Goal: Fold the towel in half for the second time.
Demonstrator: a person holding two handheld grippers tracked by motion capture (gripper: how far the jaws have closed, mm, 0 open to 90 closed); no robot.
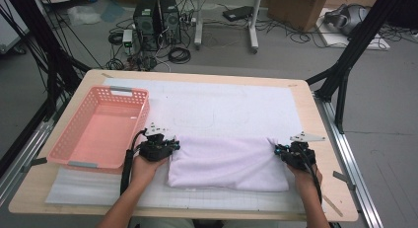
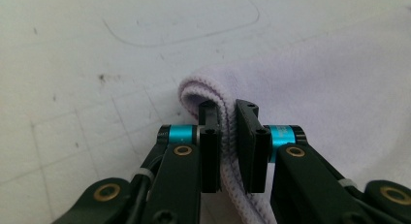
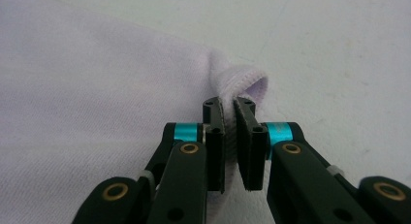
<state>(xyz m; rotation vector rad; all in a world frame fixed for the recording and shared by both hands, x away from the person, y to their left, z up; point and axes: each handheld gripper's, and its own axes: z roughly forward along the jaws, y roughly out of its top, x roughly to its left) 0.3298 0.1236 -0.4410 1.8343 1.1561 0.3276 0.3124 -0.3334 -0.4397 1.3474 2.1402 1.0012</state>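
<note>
Your left gripper [image 1: 170,145] has its jaws pinched nearly closed on the left far corner of the folded towel [image 1: 229,163]; in the left gripper view the pads [image 2: 210,158] press a doubled, stitched hem of the towel [image 2: 310,93] between them. Your right gripper [image 1: 280,150] does the same at the right far corner: in the right gripper view its pads [image 3: 252,153] squeeze the bunched hem where the towel [image 3: 97,117] curls up into a small loop. Both of your hands come in from the near edge of the table [image 1: 315,114], the left hand [image 1: 145,166] just beside the towel's left side, the right hand [image 1: 304,174] just beside its right side.

The towel lies flat, pale lilac, on the white mat [image 1: 222,107] toward the near edge of the table, between your two grippers. A pink basket [image 1: 101,127] sits at the left edge of the table, close to your left gripper and apart from the towel.
</note>
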